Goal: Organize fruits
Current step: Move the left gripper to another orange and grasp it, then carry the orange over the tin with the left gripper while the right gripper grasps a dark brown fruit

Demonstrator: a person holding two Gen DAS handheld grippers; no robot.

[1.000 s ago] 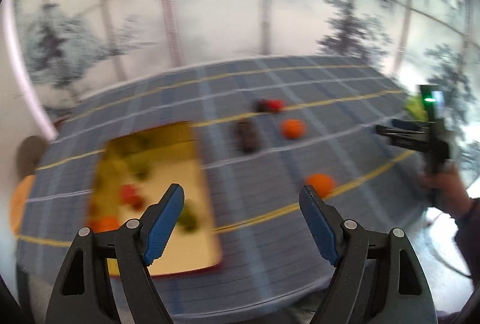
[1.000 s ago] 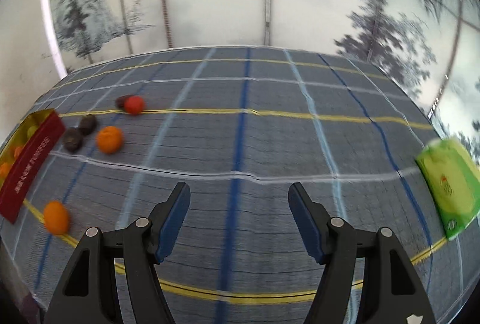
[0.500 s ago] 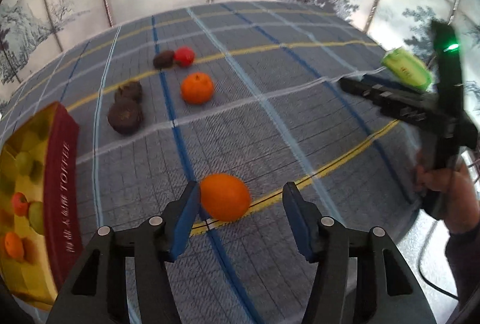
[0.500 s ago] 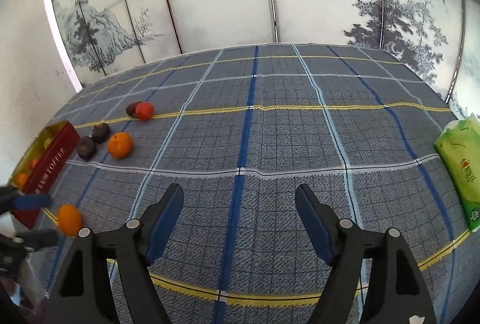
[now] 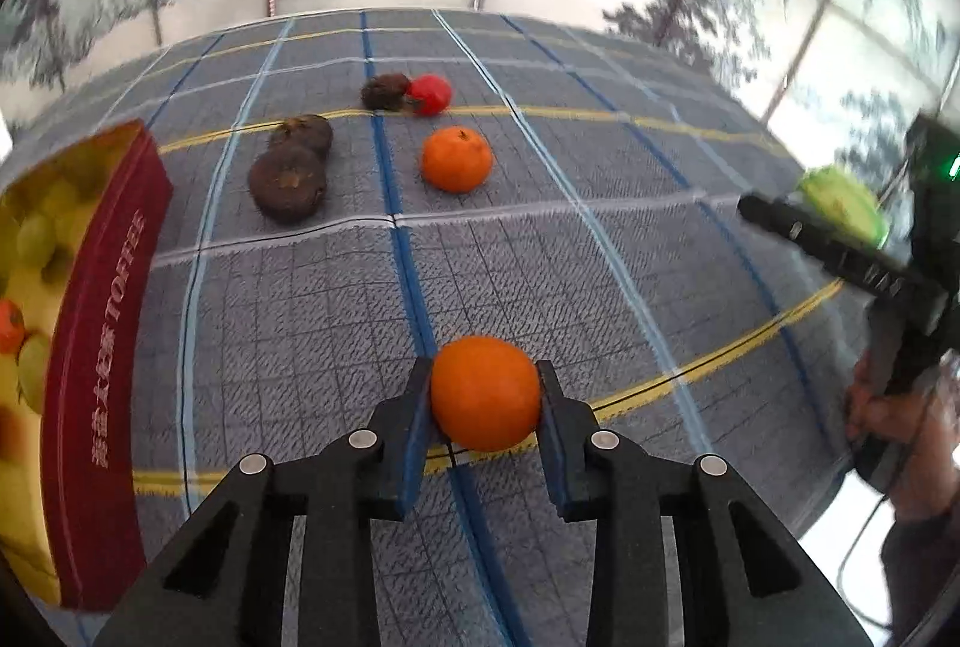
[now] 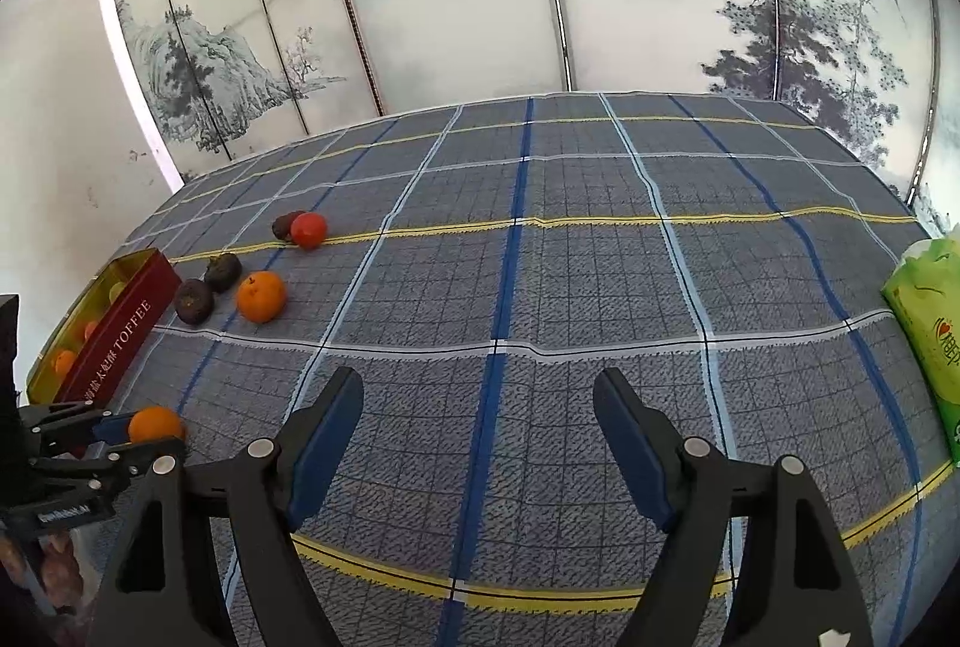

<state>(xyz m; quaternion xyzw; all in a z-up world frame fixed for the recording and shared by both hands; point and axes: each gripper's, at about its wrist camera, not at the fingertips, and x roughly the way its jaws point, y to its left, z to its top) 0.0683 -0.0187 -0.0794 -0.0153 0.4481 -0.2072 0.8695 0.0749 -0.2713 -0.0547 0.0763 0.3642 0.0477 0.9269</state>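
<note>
My left gripper (image 5: 485, 395) is shut on an orange (image 5: 485, 393) near the table's front edge; the same orange (image 6: 155, 423) and gripper show at the left of the right wrist view. A red toffee tin (image 5: 90, 347) with several fruits inside stands at the left. On the cloth lie a second orange (image 5: 457, 159), two dark brown fruits (image 5: 289, 179), a third dark fruit (image 5: 385, 91) and a red fruit (image 5: 429, 94). My right gripper (image 6: 479, 437) is open and empty over the blue plaid cloth.
A green packet (image 6: 927, 329) lies at the table's right edge. The plaid tablecloth (image 6: 540, 287) covers the whole table. A painted folding screen (image 6: 480, 5) stands behind the table. The right hand-held gripper (image 5: 852, 257) shows at the right of the left wrist view.
My left gripper swung from the tin toward the near orange and closed its fingers on it. The right gripper stayed open and tilted up slightly.
</note>
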